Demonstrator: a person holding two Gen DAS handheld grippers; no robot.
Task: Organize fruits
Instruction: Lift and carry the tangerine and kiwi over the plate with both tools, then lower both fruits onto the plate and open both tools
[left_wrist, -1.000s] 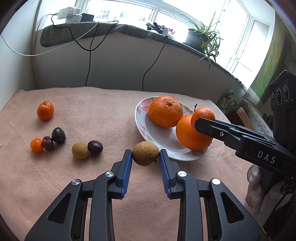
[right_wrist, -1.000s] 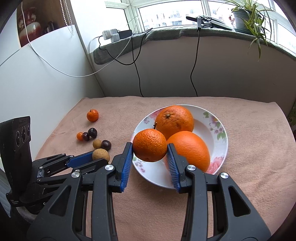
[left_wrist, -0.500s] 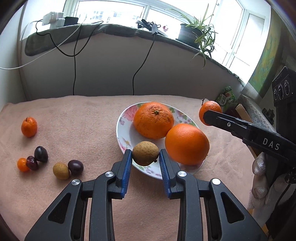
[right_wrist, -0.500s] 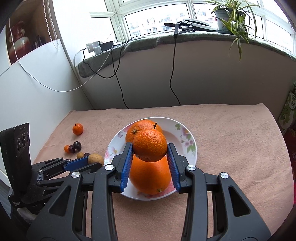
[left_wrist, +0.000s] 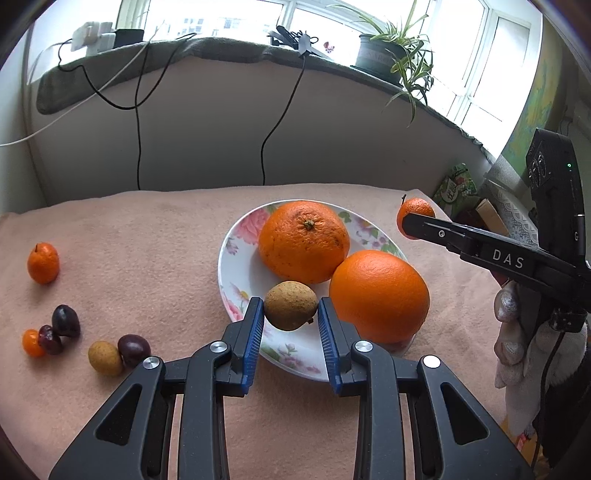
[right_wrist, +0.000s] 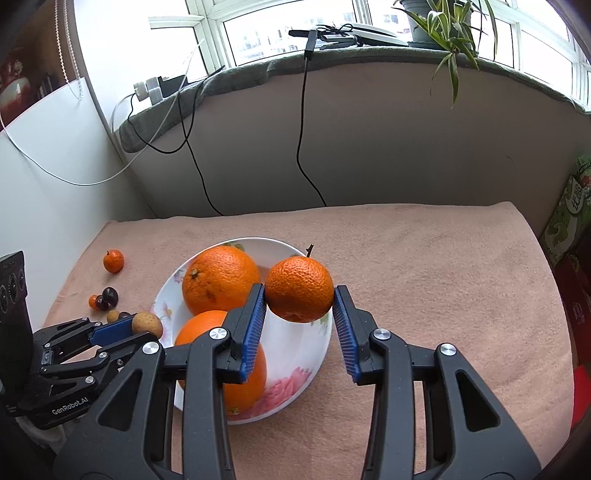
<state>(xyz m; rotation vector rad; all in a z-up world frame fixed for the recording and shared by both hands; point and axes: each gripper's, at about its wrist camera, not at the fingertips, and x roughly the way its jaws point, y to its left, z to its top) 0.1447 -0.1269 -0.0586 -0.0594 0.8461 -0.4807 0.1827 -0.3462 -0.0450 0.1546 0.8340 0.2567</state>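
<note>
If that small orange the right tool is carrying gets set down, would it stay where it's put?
Probably not on bare cloth: the small orange looks round, so it may roll. Its pebbly skin likely keeps it from slipping between the pads. In the plate, the raised rim should stop it.

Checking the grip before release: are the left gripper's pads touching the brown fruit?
Touching. In the left wrist view, both blue pads of the left gripper press the sides of the brown fruit, with no gap.

"DAS" on right claw (left_wrist: 417, 225), "GenRobot.AI" on left claw (right_wrist: 147, 325)
</note>
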